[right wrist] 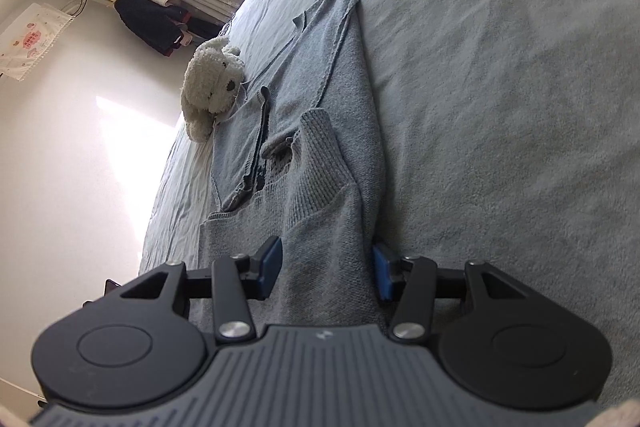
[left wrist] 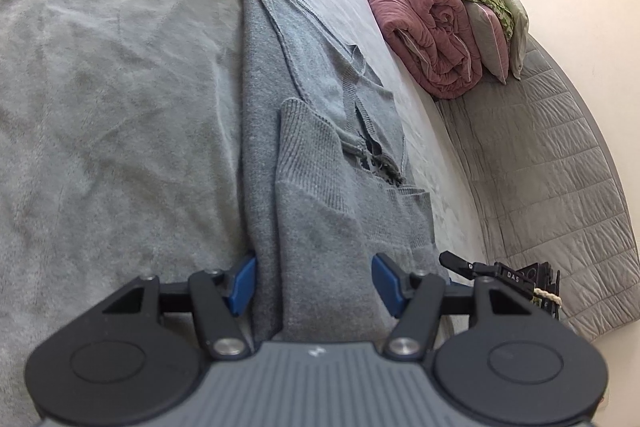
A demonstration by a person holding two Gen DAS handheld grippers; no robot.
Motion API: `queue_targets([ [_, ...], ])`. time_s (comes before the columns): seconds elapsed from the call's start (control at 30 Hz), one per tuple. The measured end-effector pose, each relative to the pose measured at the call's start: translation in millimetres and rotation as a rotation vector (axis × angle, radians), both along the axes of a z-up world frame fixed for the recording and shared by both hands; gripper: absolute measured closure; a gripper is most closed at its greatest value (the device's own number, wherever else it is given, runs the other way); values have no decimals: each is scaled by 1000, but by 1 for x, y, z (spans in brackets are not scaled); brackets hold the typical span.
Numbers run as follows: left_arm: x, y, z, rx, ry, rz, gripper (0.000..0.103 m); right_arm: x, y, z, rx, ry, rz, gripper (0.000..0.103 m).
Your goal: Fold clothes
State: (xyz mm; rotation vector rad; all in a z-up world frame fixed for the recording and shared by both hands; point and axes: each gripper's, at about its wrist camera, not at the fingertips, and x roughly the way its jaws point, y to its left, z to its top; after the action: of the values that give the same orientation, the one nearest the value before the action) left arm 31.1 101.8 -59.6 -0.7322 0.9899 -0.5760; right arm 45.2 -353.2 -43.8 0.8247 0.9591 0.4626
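The fingers (left wrist: 242,283) of the left gripper (left wrist: 313,283) are spread wide with the near hem of a grey sweater (left wrist: 320,163) lying between them, and the right gripper (right wrist: 327,269) is held equally wide over the same hem; no cloth is seen pinched by either. Beyond the fingertips a ribbed sleeve (left wrist: 308,143) is laid back over the narrowed body, stretched lengthwise along the bed (left wrist: 100,87). A lengthwise fold is judged in hand; if so, both near corners would need pinching and carrying toward the far collar. Whether the fingers touch the knit cannot be told, the other sleeve is hidden, and the plush toy (right wrist: 214,79) is cropped in the left view.
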Motion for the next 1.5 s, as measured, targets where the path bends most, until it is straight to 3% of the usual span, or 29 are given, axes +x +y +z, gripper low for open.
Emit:
queue_targets([
  [0.33,-4,-6,-1,21,-14,4,49,3,13,2,-27,-18,18,53],
  [0.57,-5,-2,-3,18,6,27,59,3,3,1,-22,22,17,70],
  [0.83,-1,-4,-1,30,9,12,59,5,12,5,-68,2,61,62],
  [1.17,-4,-8,4,66,-19,4,59,4,15,5,-84,-14,73,62],
  [1.23,-4,-10,5,93,-16,13,68,3,15,6,-90,-17,71,63],
  [1.3,-5,-12,5,126,-9,29,85,2,16,6,-103,-24,67,67],
  [1.37,-6,-12,6,128,-1,50,89,1,16,5,-110,-24,52,79],
  [1.5,-10,-13,11,125,6,77,91,-3,15,5,-92,-13,9,85],
])
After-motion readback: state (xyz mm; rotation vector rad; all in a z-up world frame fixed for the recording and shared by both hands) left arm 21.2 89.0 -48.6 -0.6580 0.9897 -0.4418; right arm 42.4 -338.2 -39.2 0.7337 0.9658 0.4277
